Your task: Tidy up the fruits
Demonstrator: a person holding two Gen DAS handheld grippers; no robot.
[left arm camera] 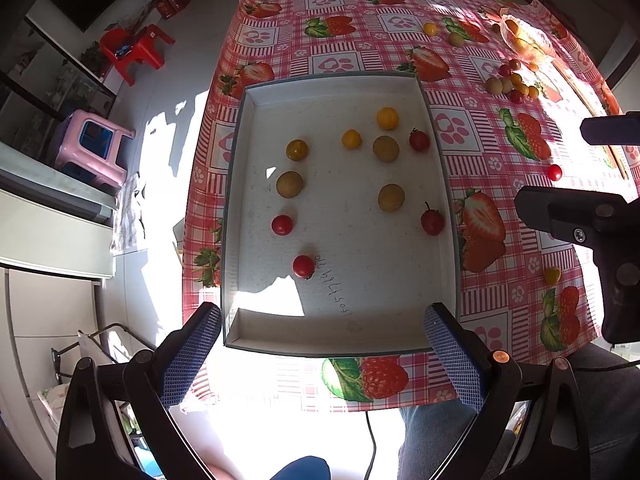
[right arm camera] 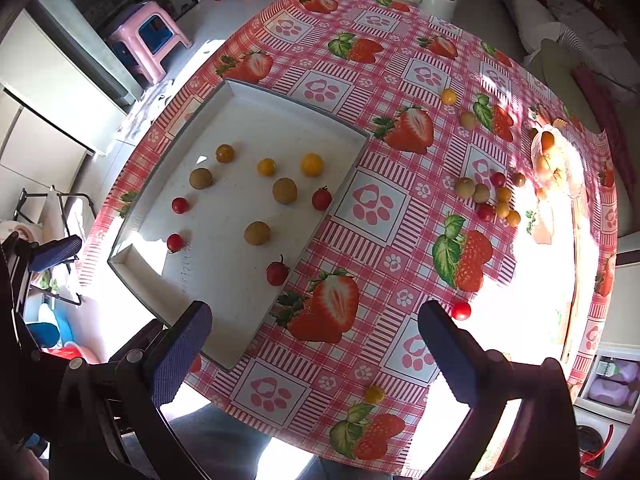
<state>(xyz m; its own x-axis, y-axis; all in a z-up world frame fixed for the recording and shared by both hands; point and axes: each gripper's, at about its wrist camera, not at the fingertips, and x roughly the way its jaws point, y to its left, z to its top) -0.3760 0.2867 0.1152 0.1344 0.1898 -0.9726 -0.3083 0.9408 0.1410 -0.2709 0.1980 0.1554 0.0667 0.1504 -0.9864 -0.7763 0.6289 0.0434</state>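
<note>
Strawberry-print cloth covers the table [right arm camera: 400,240]; a white tray [left arm camera: 240,208] near its left edge holds ten small fruits. Both claws, left claw [left arm camera: 324,356] and right claw [right arm camera: 316,348], hover spread and empty; a red tomato [right arm camera: 461,311] lies just beside the right one.

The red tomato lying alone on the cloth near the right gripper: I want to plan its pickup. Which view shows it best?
The right wrist view: the lone red tomato sits large and unblocked on the tablecloth, just beyond the open right gripper. The left wrist view shows it smaller, near the frame's edge.
</note>
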